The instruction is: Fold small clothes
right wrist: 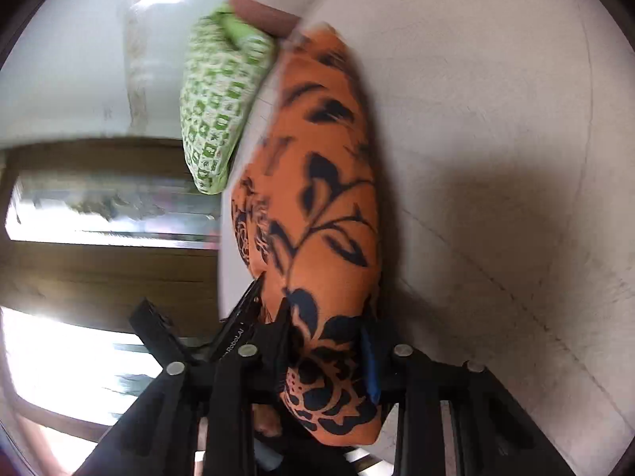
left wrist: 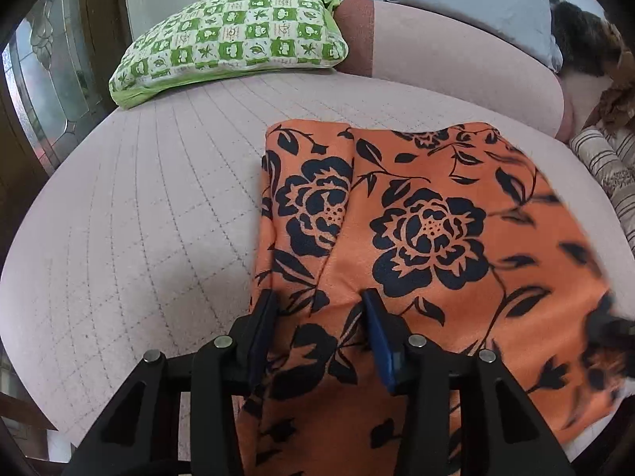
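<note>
The orange floral cloth lies on the pink quilted bed, partly folded, with a narrow flap turned over along its left side and the green checked pillow well apart at the head of the bed. The left gripper stands over the near edge with its jaws parted; cloth runs between them, but the pads do not seem to press on it, so this end is probably loose. The right gripper has a bunched corner of the cloth filling the gap between its pads, and it looks clamped there, though the right wrist view is blurred and I cannot be sure how deep the bite goes. The likeliest risk is uneven control: with one end held and the other free, any pull from the right would drag the whole piece across the quilt rather than fold it, and the turned flap on the left could fall open. The fabric looks thin and slippery, so a shallow bite on a bunch may catch only the top layer and let the rest slide out. If the left jaws close where they now stand, they may pinch both the flap and the layer beneath, fixing a crooked crease.
</note>
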Action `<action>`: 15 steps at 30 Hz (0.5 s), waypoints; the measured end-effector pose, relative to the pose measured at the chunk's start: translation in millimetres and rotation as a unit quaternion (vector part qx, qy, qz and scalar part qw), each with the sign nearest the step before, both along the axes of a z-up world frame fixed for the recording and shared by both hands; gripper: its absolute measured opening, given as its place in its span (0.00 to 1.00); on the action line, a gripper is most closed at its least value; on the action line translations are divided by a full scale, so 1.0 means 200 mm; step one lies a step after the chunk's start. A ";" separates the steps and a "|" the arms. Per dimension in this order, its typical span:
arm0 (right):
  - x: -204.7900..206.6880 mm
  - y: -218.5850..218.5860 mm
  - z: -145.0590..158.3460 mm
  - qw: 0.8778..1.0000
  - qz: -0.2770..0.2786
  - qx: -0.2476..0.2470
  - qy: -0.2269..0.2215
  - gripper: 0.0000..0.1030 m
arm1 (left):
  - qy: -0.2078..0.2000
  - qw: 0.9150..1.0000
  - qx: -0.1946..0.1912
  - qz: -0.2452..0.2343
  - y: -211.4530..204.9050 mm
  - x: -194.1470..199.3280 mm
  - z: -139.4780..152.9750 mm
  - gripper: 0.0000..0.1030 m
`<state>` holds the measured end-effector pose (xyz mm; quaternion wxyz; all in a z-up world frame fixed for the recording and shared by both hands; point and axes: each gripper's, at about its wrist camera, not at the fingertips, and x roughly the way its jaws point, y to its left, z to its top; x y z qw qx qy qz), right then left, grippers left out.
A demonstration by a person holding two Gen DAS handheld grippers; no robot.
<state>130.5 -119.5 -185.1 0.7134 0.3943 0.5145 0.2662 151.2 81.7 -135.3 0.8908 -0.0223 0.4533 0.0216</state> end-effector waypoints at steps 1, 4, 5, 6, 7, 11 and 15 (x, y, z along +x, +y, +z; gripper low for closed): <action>-0.02 0.01 0.07 1.000 0.000 -0.019 -0.022 0.25 | 0.001 1.000 -0.007 0.001 0.01 0.00 -0.01 0.45; 0.00 0.04 -0.07 0.995 0.020 -0.097 0.015 0.28 | 0.007 0.999 -0.032 0.006 0.03 0.03 -0.02 0.45; -0.01 0.03 -0.15 0.997 0.019 -0.075 0.031 0.33 | 0.004 0.999 -0.031 0.004 0.03 0.03 -0.02 0.45; -0.03 -0.02 -0.16 0.999 0.004 -0.037 0.030 0.47 | 0.003 1.000 -0.030 0.002 0.03 0.03 -0.01 0.45; -0.04 -0.04 -0.15 0.999 0.000 -0.018 0.033 0.57 | 0.002 1.000 -0.029 0.002 0.03 0.03 -0.01 0.45; -0.02 -0.13 0.01 0.999 -0.020 -0.020 -0.022 0.71 | -0.001 1.000 -0.029 0.005 0.02 0.03 -0.01 0.46; 0.17 -0.14 -0.06 0.999 -0.034 0.019 0.003 0.66 | 0.000 0.999 -0.036 0.006 0.03 0.02 -0.01 0.46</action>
